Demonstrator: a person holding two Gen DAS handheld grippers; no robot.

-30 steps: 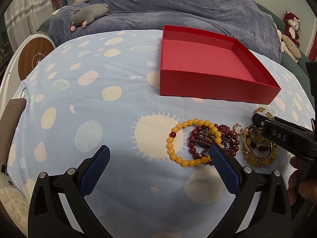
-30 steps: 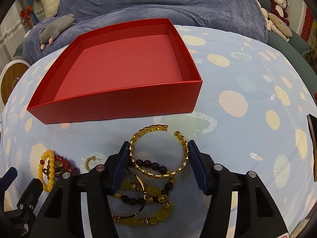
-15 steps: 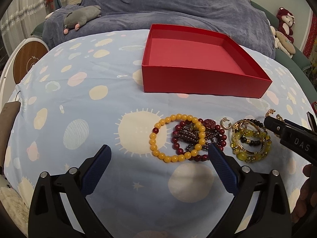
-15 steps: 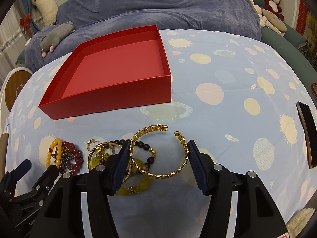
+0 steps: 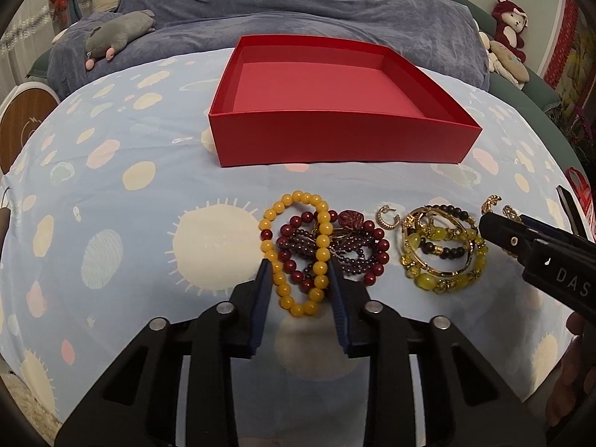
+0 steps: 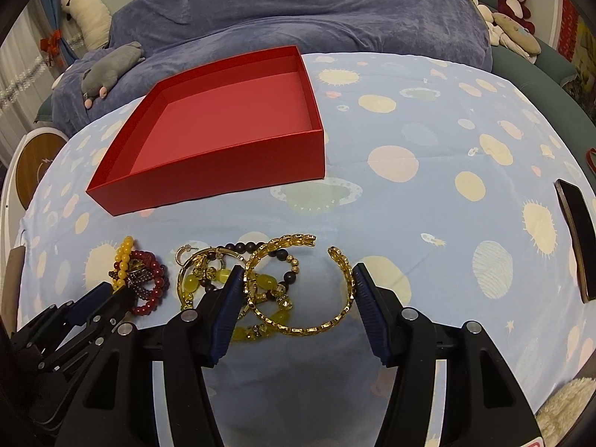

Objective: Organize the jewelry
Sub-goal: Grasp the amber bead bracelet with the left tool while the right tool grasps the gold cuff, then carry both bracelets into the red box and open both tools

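Observation:
An empty red box (image 5: 335,130) stands on the spotted blue cloth; it also shows in the right wrist view (image 6: 223,141). My left gripper (image 5: 300,287) is shut on the yellow bead bracelet (image 5: 298,253), which lies beside dark red bead bracelets (image 5: 354,253). To the right lie a small gold earring (image 5: 387,218) and a heap of gold and yellow-green bangles (image 5: 441,249). My right gripper (image 6: 296,290) is shut on a gold open cuff bangle (image 6: 301,287), pads against its two sides, above the heap (image 6: 223,279).
A dark phone (image 6: 575,238) lies at the cloth's right edge. A grey plush toy (image 5: 119,35) and a blue blanket (image 5: 298,0) lie behind the box. Plush toys (image 5: 506,44) sit at the far right. A round wooden board (image 5: 22,126) is at the left.
My left gripper moved right and closed on the yellow bead bracelet. My right gripper drew back with the gold cuff bangle; the box now looks farther away.

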